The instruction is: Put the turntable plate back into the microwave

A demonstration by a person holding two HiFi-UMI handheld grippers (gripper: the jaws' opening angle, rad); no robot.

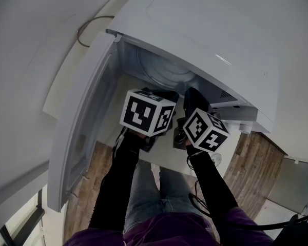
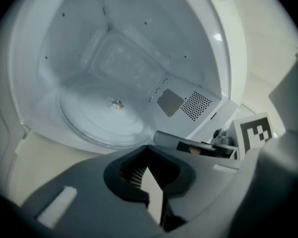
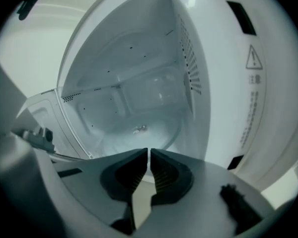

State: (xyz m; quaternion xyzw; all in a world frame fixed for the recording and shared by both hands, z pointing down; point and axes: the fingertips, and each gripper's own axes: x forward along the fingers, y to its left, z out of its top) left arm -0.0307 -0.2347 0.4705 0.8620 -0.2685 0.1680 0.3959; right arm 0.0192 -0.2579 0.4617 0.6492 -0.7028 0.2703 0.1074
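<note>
The left hand-held gripper point(image 2: 148, 148) and right hand-held gripper point(image 3: 149, 150) sat closed, empty; bumping the turntable plate point(image 2: 94, 119) could unseat it.

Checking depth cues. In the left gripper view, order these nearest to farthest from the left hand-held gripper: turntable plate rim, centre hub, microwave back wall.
1. Turntable plate rim: just ahead of the jaws, low in the cavity.
2. Centre hub: middle of the floor.
3. Microwave back wall: deepest, upper part of the view.
</note>
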